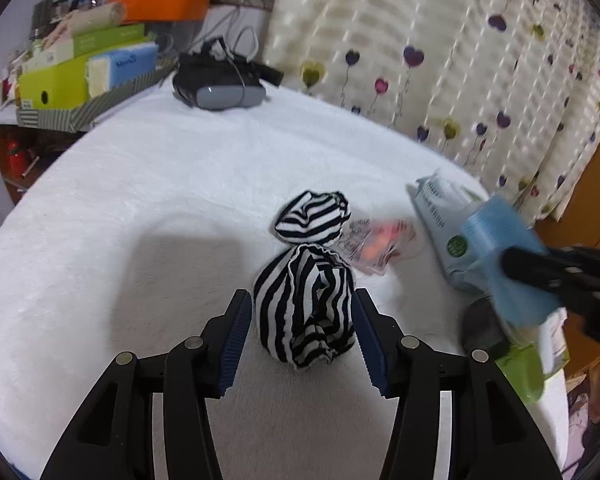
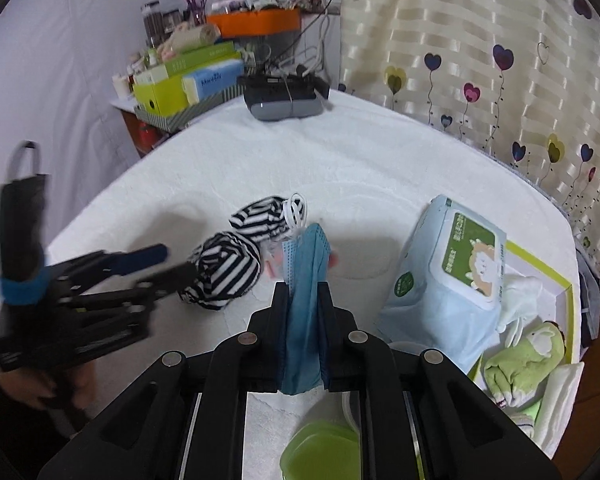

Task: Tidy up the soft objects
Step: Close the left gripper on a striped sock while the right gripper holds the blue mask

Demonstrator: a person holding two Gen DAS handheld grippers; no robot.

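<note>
The right gripper is clamping a blue face mask; the left gripper is straddling 1 striped sock ball, jaws spread.

Left wrist view: looked steeply down along its own fingers, close over the white blanket, facing the heart-print curtain. Right wrist view: set further right, similarly tilted, equally near. Shared: both striped sock balls, grey headset, wet-wipes pack, cluttered shelf.
</note>
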